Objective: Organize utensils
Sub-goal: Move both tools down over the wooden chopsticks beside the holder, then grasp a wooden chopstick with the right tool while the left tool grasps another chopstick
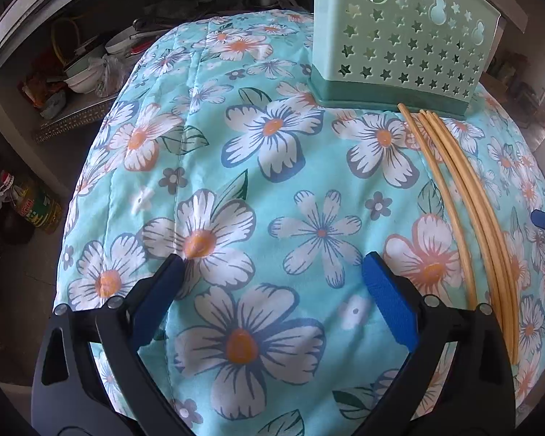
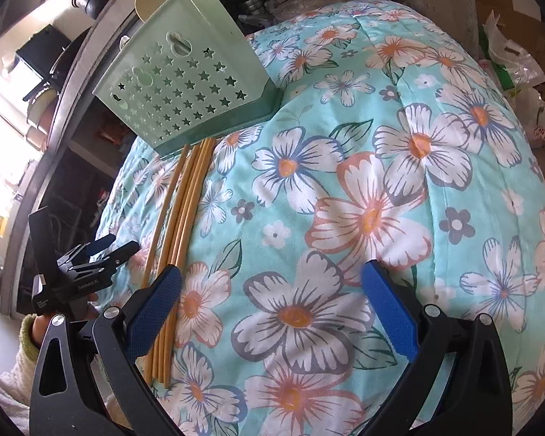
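The bundle of long, thin bamboo chopsticks (image 2: 180, 225) lay flat on the floral turquoise cloth (image 2: 345, 200), far tips touching the base of the pale green plastic star-perforated holder (image 2: 185, 83). None looked sorted yet. Left gripper (image 1: 272, 272) and right gripper (image 2: 272, 283) stood spread wide, empty.

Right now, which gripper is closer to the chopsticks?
The right gripper: its left finger overlaps the bamboo chopsticks in its view. The left gripper hovers over bare floral cloth, chopsticks off to its right.
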